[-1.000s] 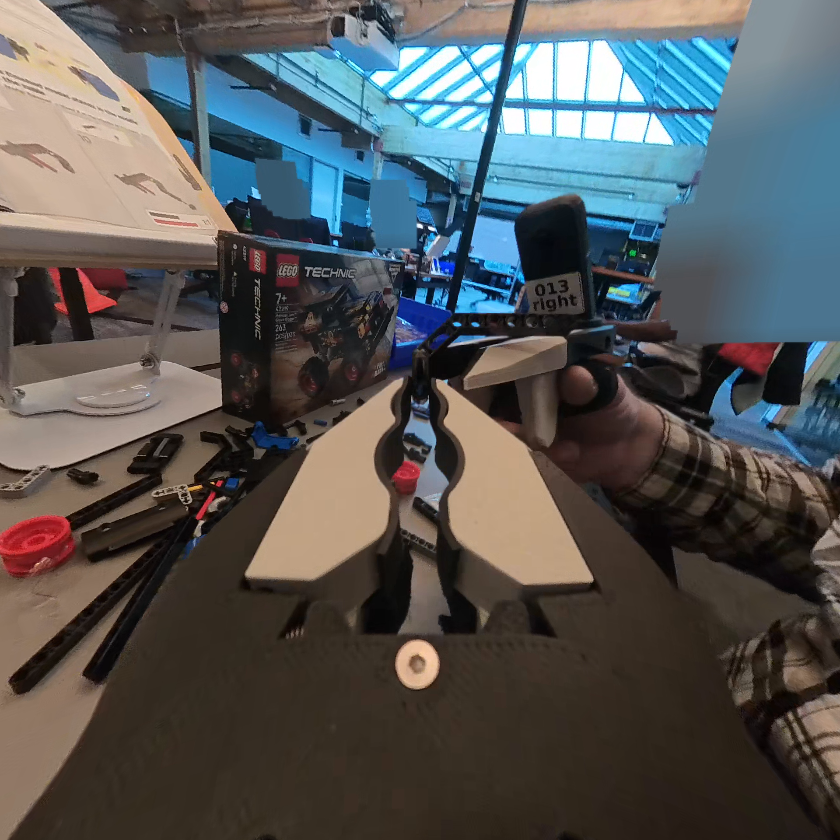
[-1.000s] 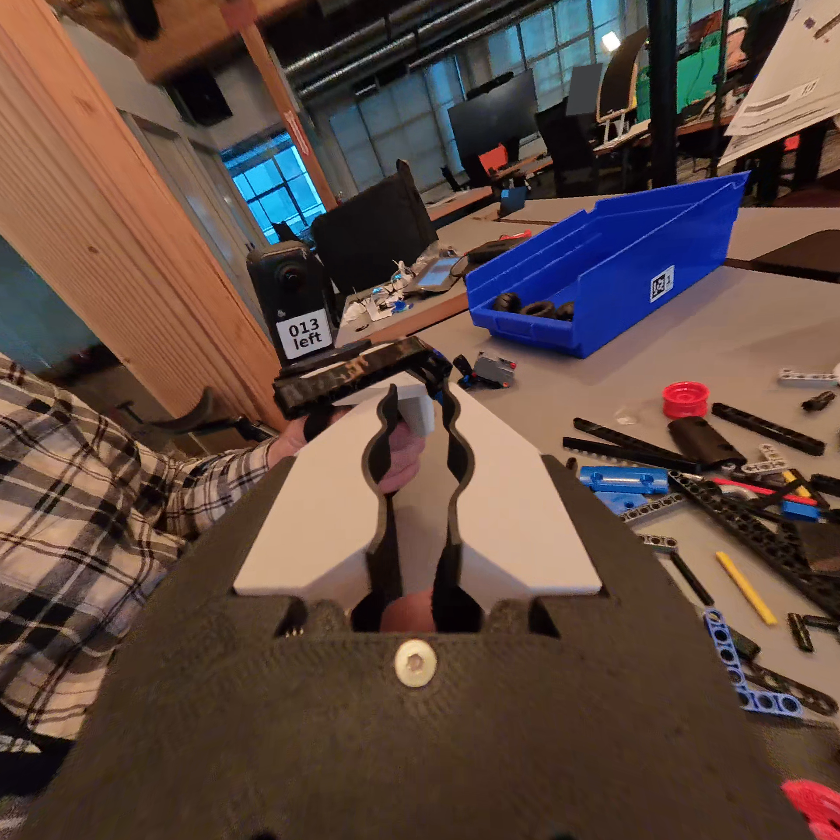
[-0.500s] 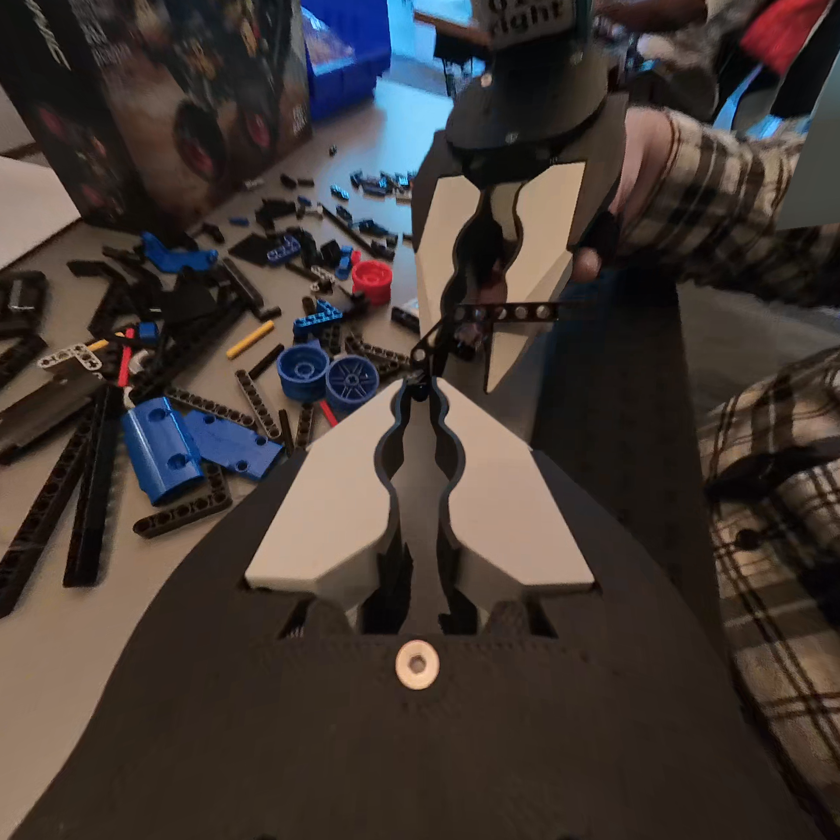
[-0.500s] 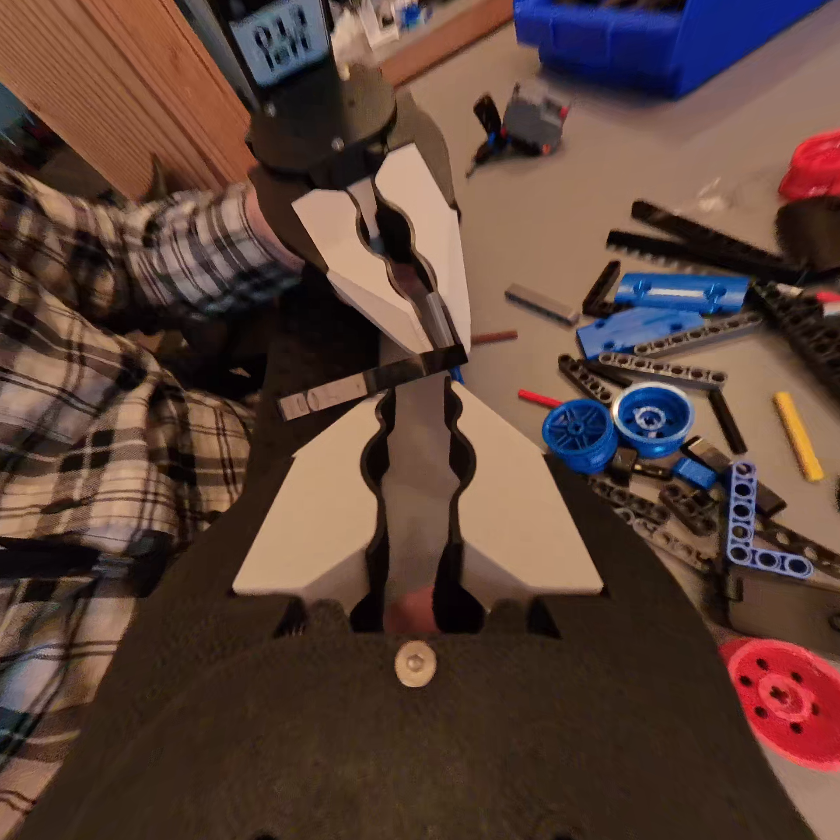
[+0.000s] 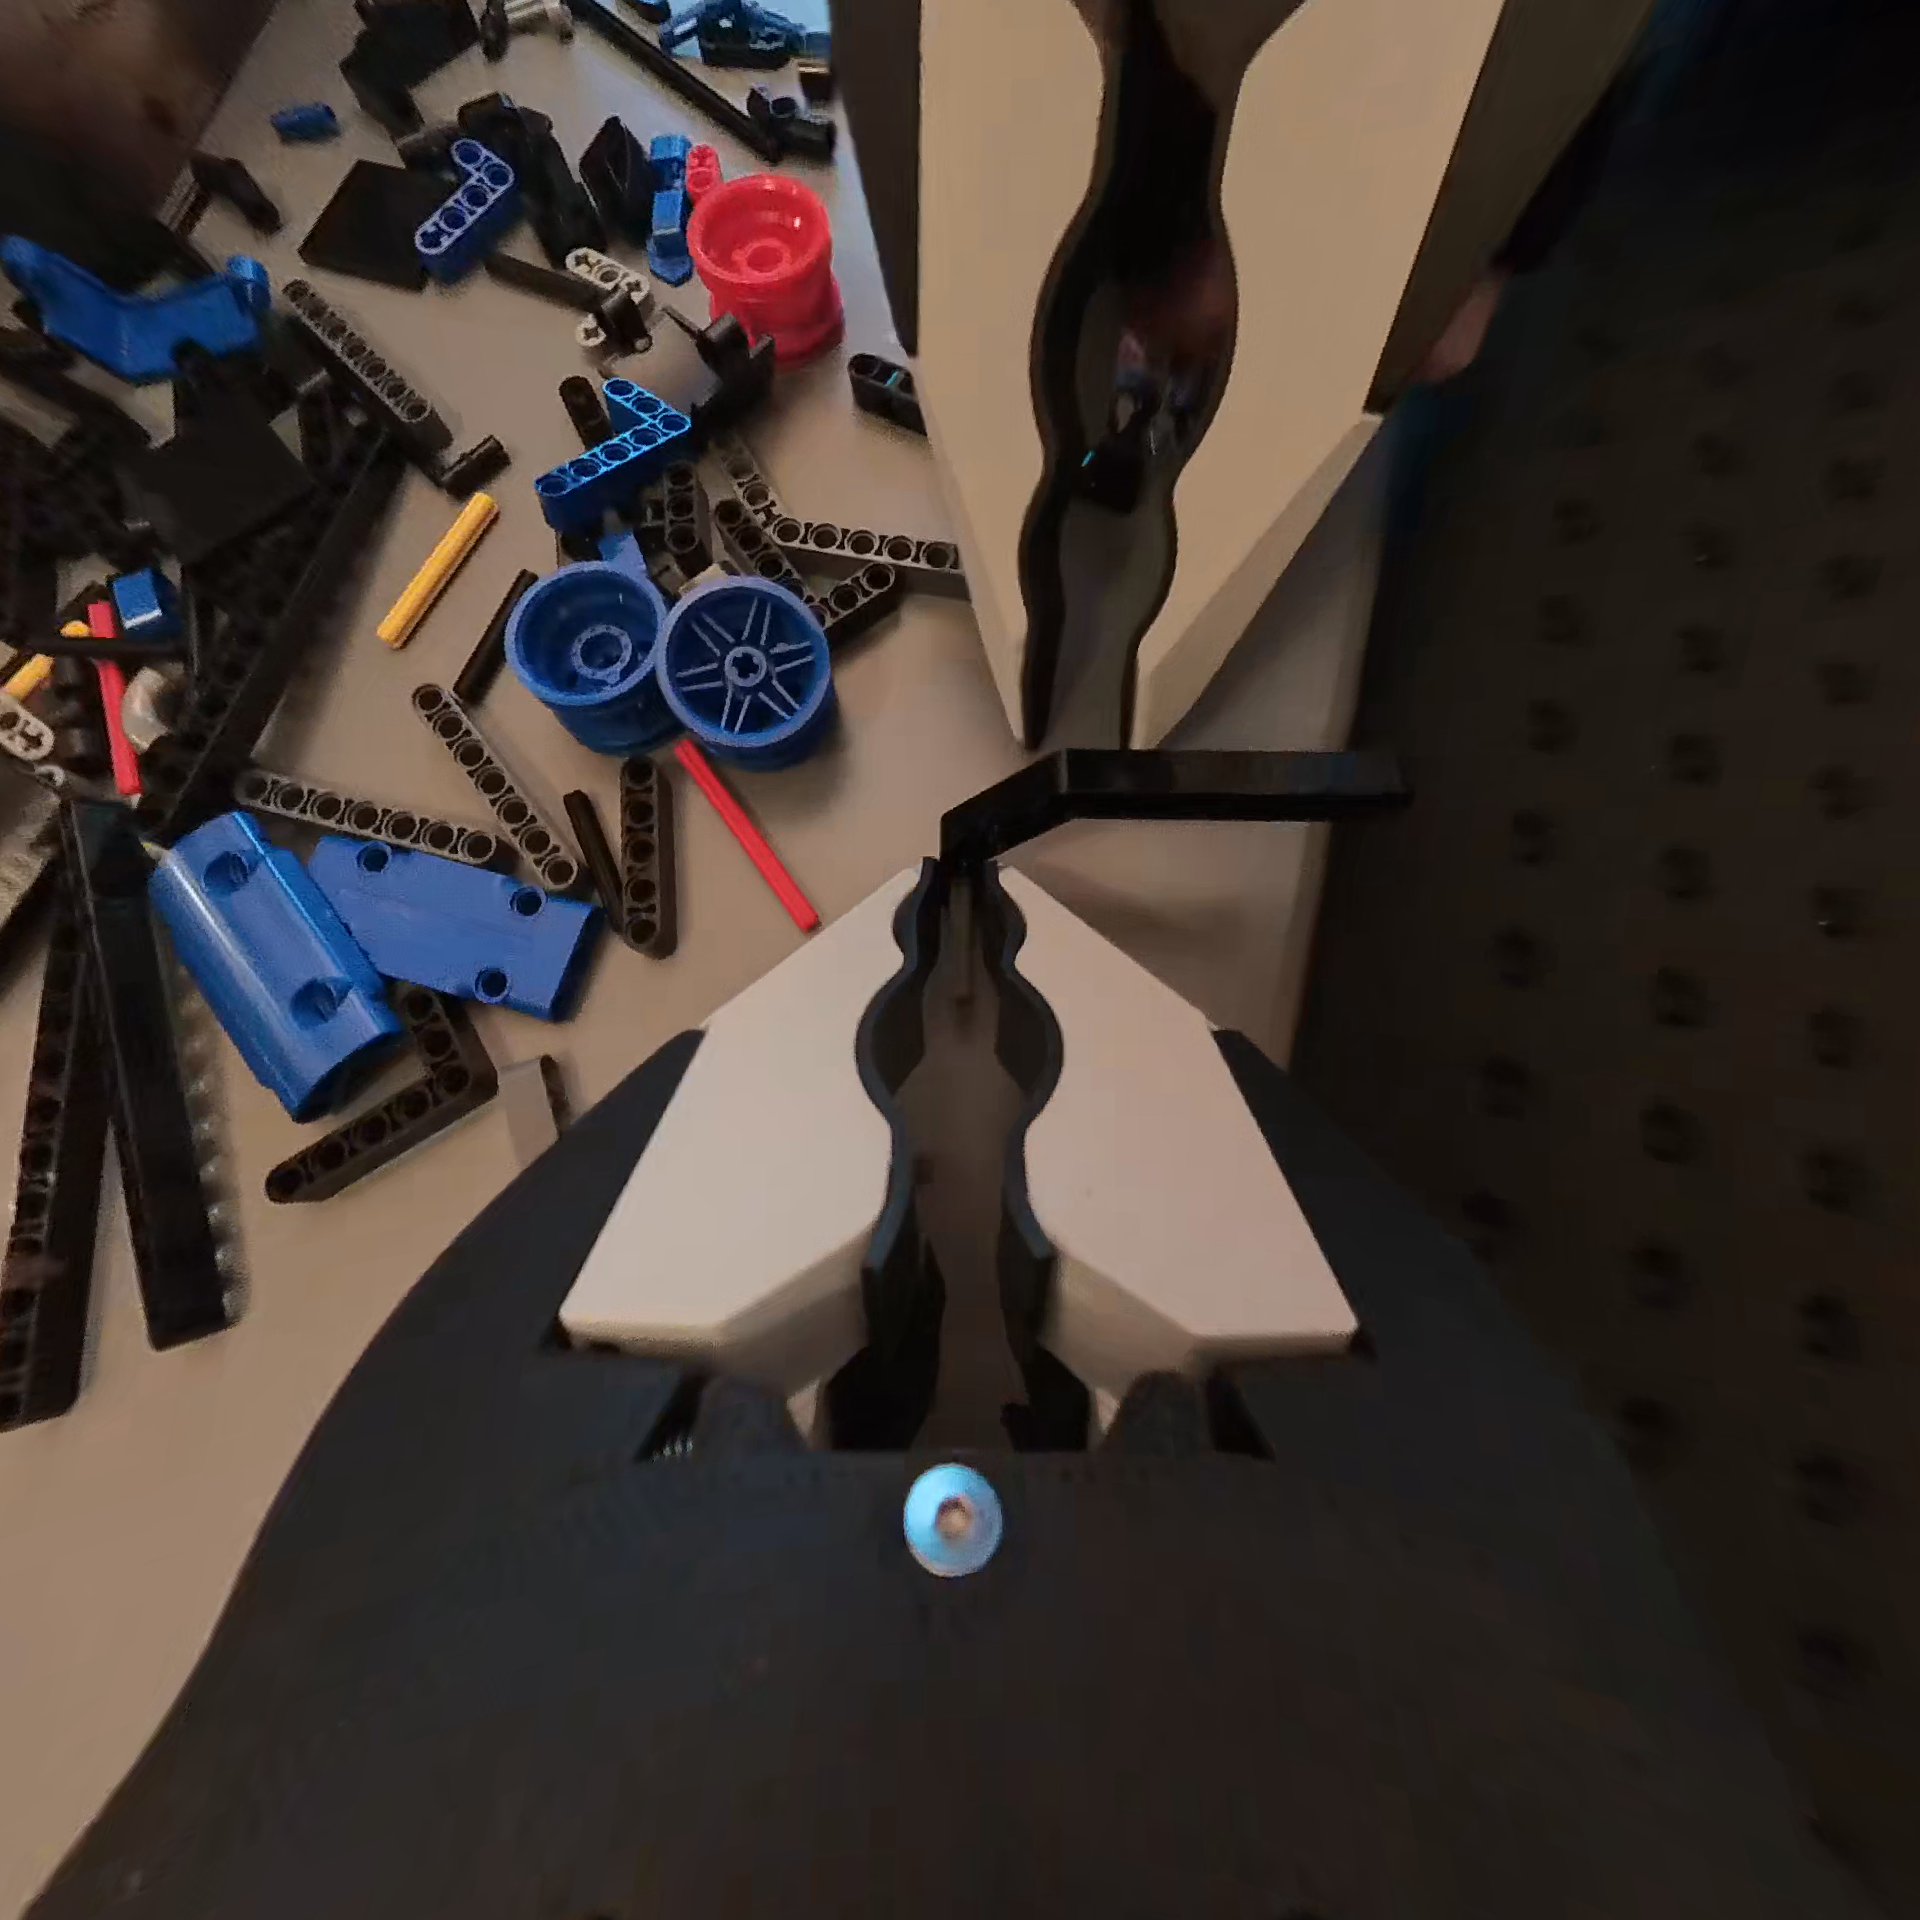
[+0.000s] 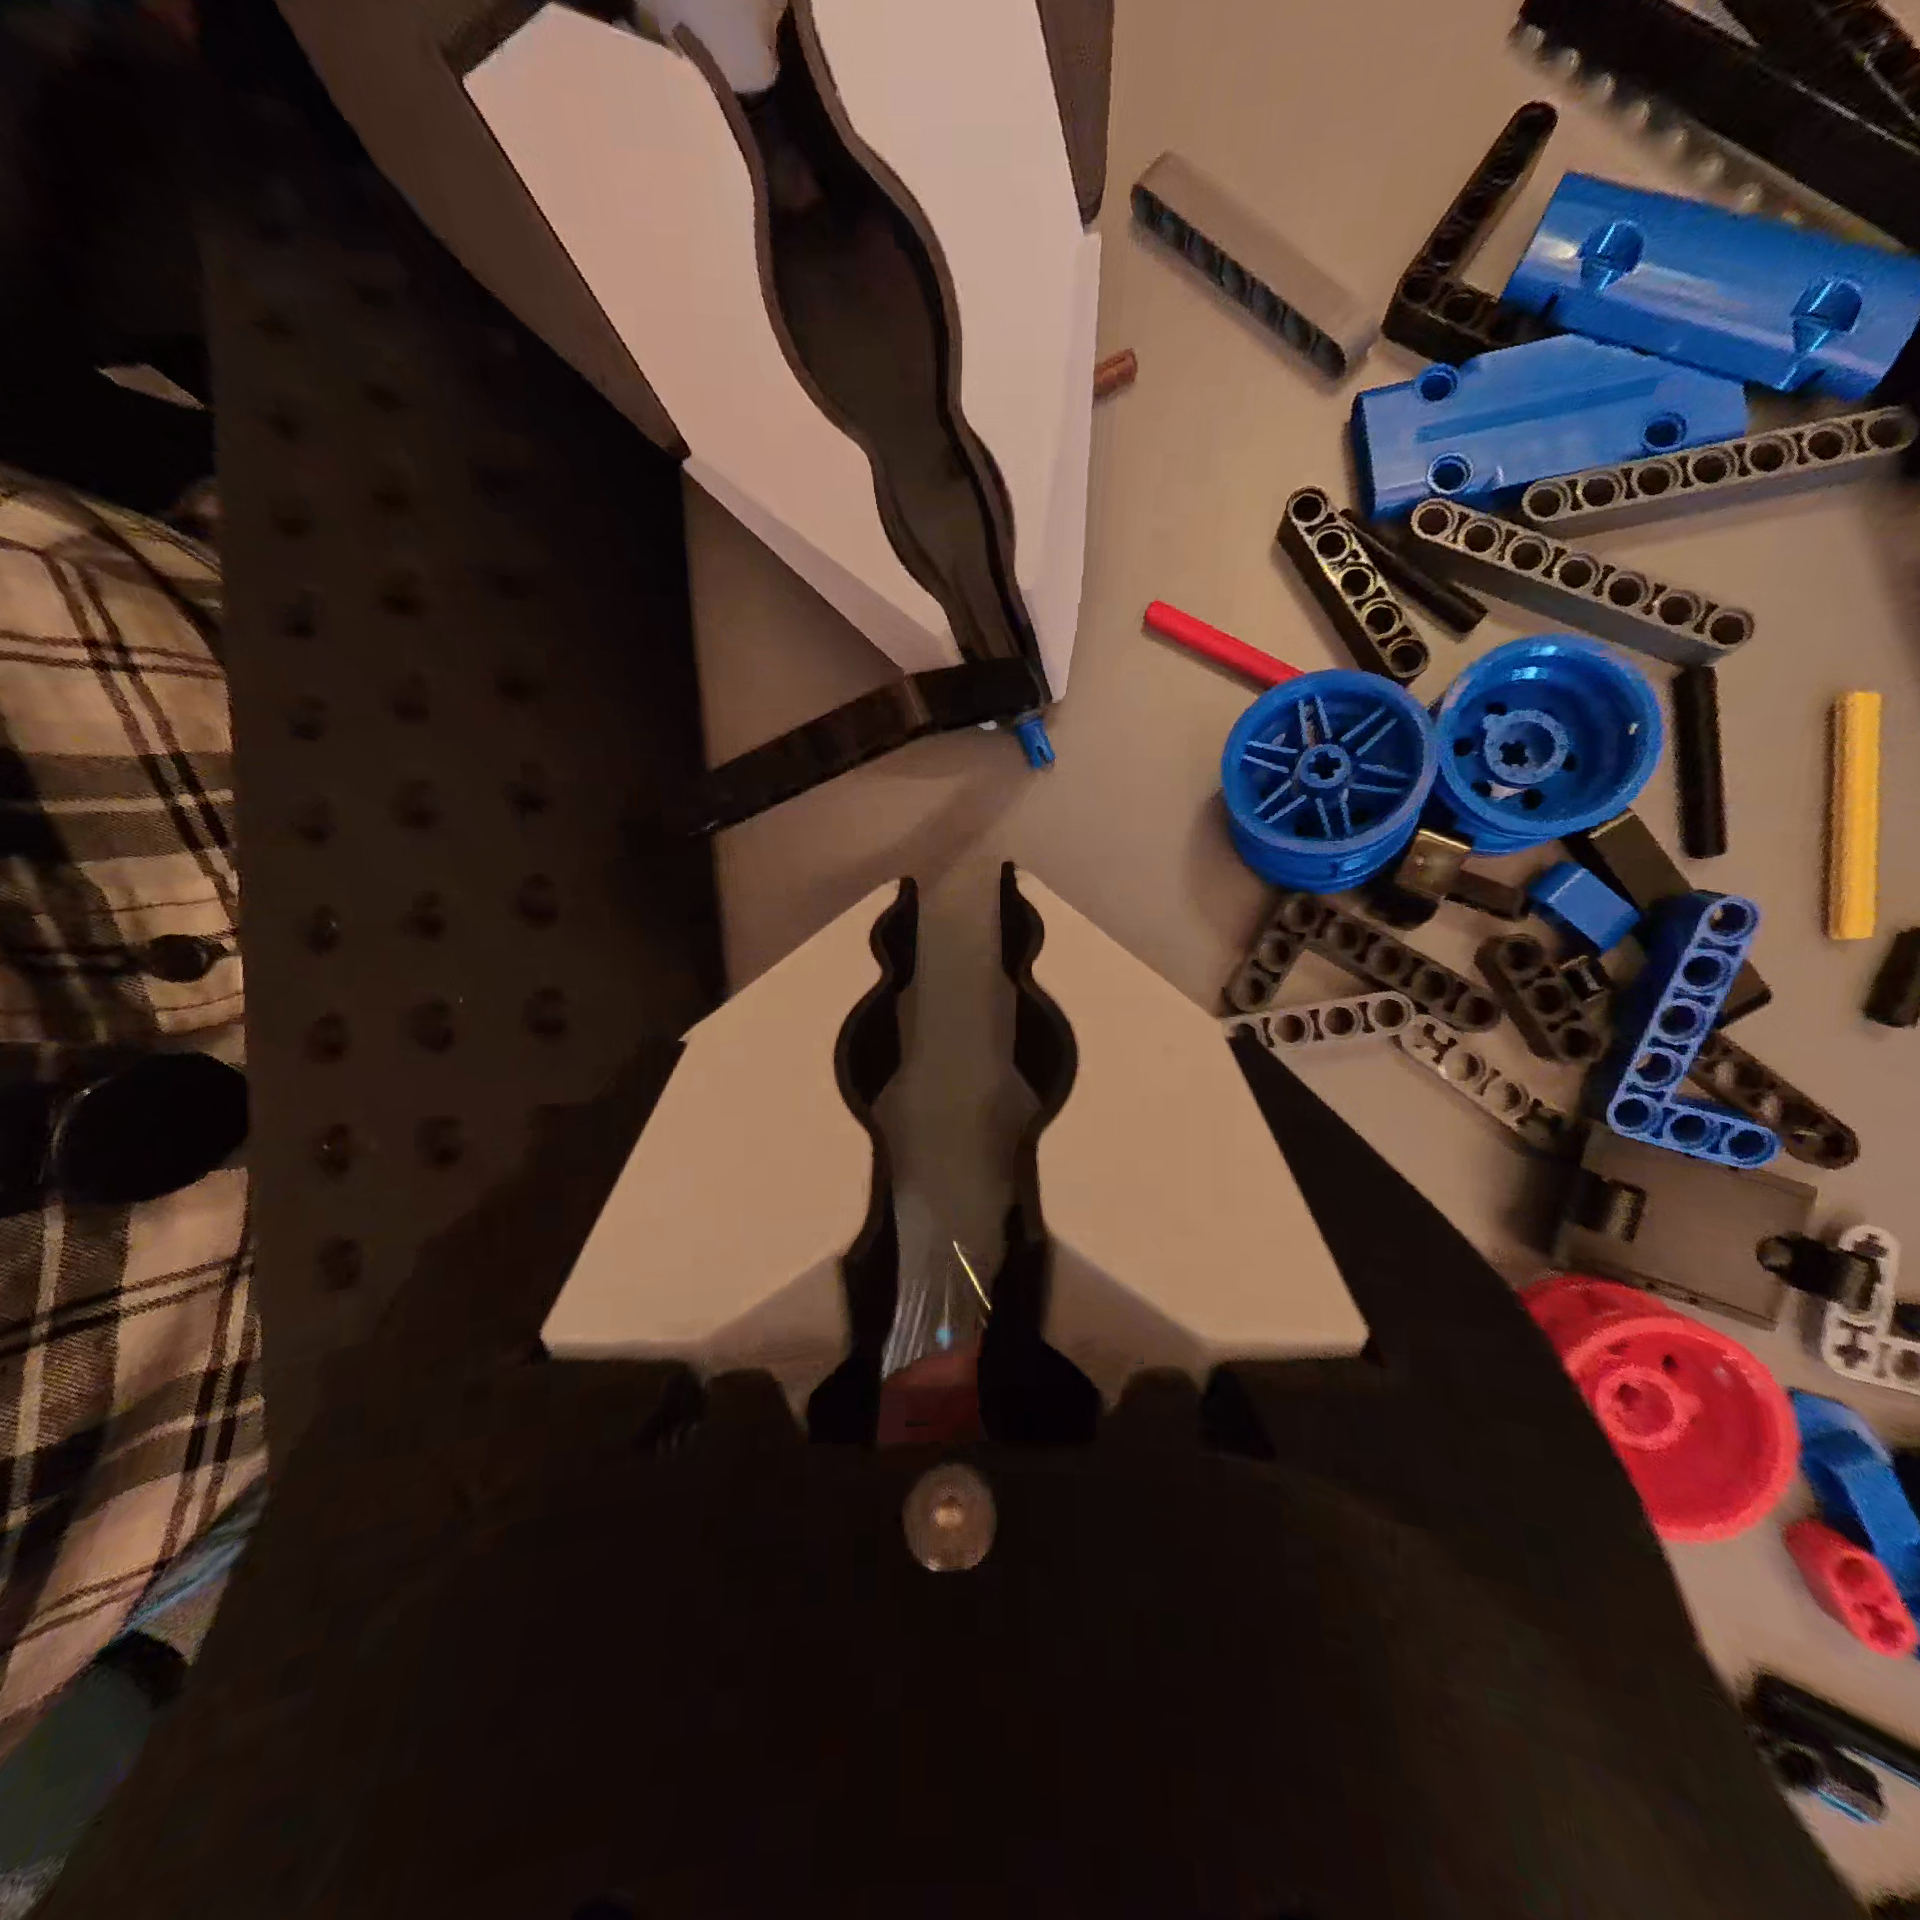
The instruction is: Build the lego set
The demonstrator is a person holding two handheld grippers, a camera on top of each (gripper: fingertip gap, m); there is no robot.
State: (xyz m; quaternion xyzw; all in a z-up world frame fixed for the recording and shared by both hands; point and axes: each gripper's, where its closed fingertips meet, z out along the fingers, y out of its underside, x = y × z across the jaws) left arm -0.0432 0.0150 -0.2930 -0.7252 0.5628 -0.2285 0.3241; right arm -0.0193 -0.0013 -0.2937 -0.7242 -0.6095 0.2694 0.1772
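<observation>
Left wrist view: left gripper [image 5: 961,868] clamps bent black beam [image 5: 1174,784]; right gripper [image 6: 956,883] parted, empty.

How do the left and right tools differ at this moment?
The left tool is shut on a black angled plastic beam; the right tool is open. The left carries a part; the right holds nothing. Both face each other, tips close, over the grey table.

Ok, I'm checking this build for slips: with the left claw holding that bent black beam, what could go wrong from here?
1. The left claw pinches the black bent beam at one end only, so a push from the open right claw could swivel it loose.
2. The small blue pin sits right by the fingertips and might get knocked out.
3. The beam seems to jut past the table edge, so a drop could land off it.
</observation>
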